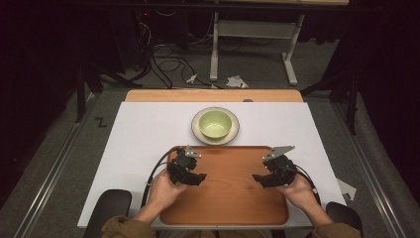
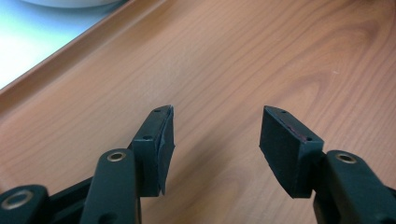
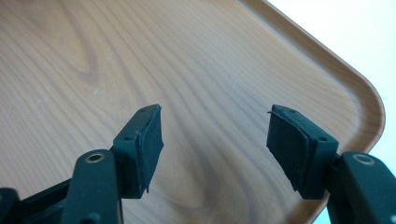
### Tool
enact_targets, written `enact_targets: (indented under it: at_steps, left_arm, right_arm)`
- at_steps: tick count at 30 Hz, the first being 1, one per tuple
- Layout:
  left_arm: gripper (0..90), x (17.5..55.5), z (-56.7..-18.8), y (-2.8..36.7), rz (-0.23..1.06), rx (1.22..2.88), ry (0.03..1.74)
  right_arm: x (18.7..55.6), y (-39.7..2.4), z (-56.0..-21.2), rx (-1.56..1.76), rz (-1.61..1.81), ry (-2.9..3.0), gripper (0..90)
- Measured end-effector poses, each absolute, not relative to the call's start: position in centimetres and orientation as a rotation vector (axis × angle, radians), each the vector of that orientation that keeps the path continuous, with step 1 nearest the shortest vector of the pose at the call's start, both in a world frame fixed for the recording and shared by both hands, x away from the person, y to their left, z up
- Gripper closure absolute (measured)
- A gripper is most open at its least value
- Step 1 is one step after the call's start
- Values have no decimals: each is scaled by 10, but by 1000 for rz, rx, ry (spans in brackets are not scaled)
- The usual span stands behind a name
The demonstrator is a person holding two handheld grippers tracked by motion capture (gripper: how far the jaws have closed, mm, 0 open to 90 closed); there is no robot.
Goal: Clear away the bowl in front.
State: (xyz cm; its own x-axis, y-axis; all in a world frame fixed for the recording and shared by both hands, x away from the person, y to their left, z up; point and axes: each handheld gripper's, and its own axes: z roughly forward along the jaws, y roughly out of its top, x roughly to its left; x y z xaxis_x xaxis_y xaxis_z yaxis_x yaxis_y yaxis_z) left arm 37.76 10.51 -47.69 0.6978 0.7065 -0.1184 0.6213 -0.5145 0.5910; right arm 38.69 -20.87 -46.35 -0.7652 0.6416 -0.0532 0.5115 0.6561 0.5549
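A wooden tray (image 1: 225,203) lies at the near edge of the white table sheet. Behind it a pale green bowl (image 1: 215,123) stands on a grey-rimmed plate (image 1: 197,128). My left gripper (image 1: 199,177) hovers over the tray's left part, jaws pointing right. Its own view shows the gripper (image 2: 215,140) open above bare tray wood (image 2: 243,60), nothing between the pads. My right gripper (image 1: 258,178) sits over the tray's right part, pointing left. It is open too (image 3: 215,140), over the wood near the tray's rounded corner (image 3: 369,107).
A white sheet (image 1: 143,134) covers the table, with a strip of wooden tabletop (image 1: 148,95) at the far edge. Beyond it the floor holds cables (image 1: 168,64), crumpled paper (image 1: 236,82) and a white desk frame (image 1: 252,39). Black chair armrests (image 1: 106,210) flank the person.
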Motion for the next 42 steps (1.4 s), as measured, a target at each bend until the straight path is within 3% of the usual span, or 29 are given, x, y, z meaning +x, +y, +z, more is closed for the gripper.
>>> enact_targets:
  at_steps: [26, 42]
  left_arm:
    - [443, 377, -475, 103, 196, 2304, 993]
    - [437, 387, -456, 104, 108, 2241, 982]
  right_arm:
    - [387, -204, -469, 887, 712, 2671, 363]
    - [387, -203, -469, 876, 696, 2681, 363]
